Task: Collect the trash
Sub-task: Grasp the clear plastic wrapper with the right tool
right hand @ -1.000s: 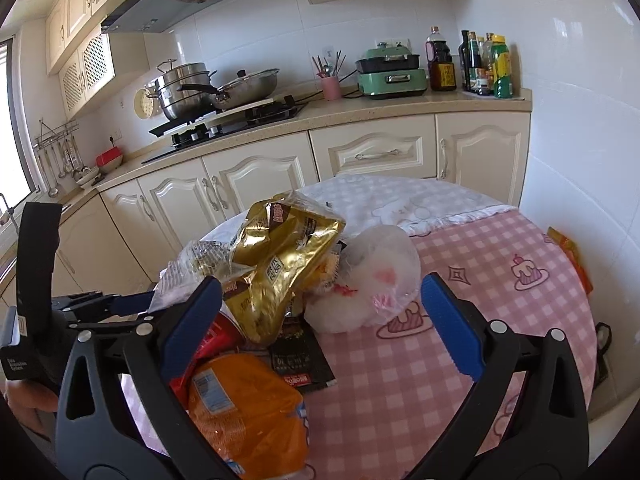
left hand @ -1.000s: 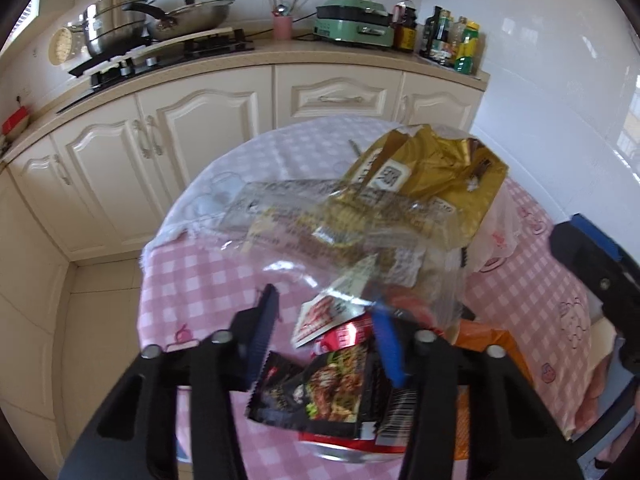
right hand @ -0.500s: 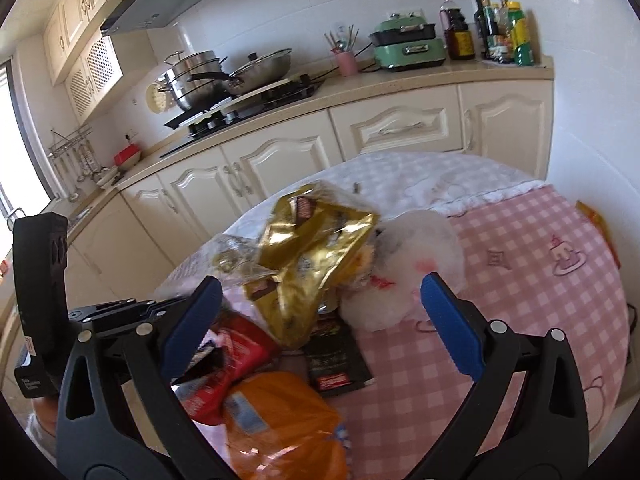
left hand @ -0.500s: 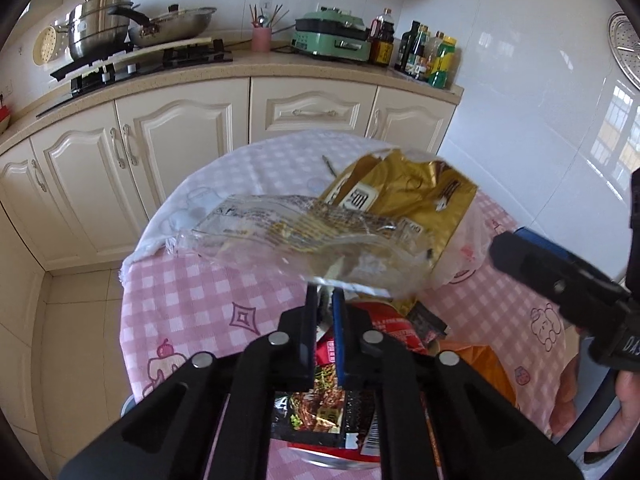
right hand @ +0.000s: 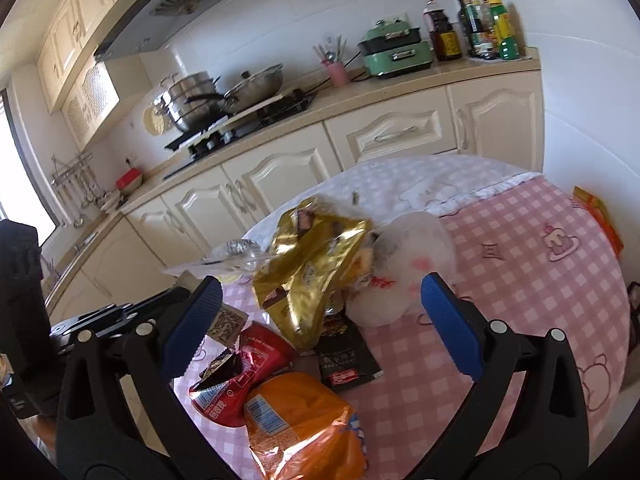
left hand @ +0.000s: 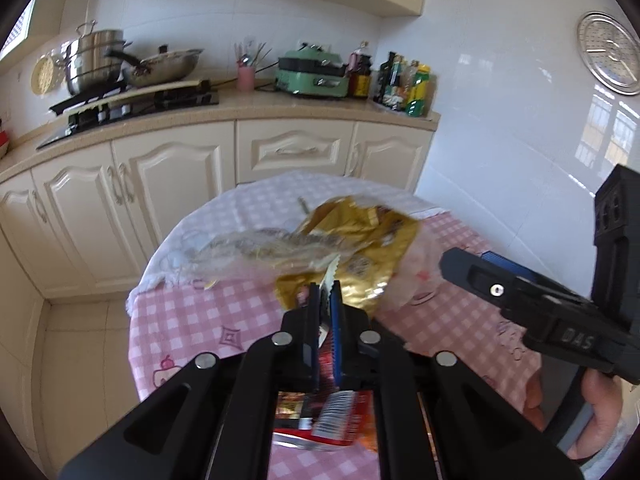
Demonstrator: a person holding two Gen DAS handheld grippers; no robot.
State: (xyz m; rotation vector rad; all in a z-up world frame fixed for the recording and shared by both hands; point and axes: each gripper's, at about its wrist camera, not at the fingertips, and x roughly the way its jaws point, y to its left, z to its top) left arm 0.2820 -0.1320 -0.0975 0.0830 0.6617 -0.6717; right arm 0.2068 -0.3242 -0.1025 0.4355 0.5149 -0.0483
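My left gripper (left hand: 325, 296) is shut on a thin wrapper (left hand: 329, 280) whose serrated edge sticks up between the pads, with a clear plastic bag (left hand: 256, 250) lifted beyond it. A gold foil bag (left hand: 360, 256) lies on the pink checked table (left hand: 192, 320). My right gripper (right hand: 320, 300) is open and empty above the trash pile: the gold bag (right hand: 312, 268), a white plastic bag (right hand: 404, 268), a red noodle cup (right hand: 240, 376), an orange bag (right hand: 300, 424) and a black packet (right hand: 344, 356).
Cream kitchen cabinets (left hand: 180, 184) and a counter with pots, stove and bottles stand behind the table. An orange wrapper (right hand: 596, 216) lies at the table's far right edge. A white cloth (right hand: 440, 184) covers the table's back part.
My left gripper closed from wide open onto the wrapper and lifted upward. The clear bag rose with it. My right gripper stayed open and tilted over the pile.
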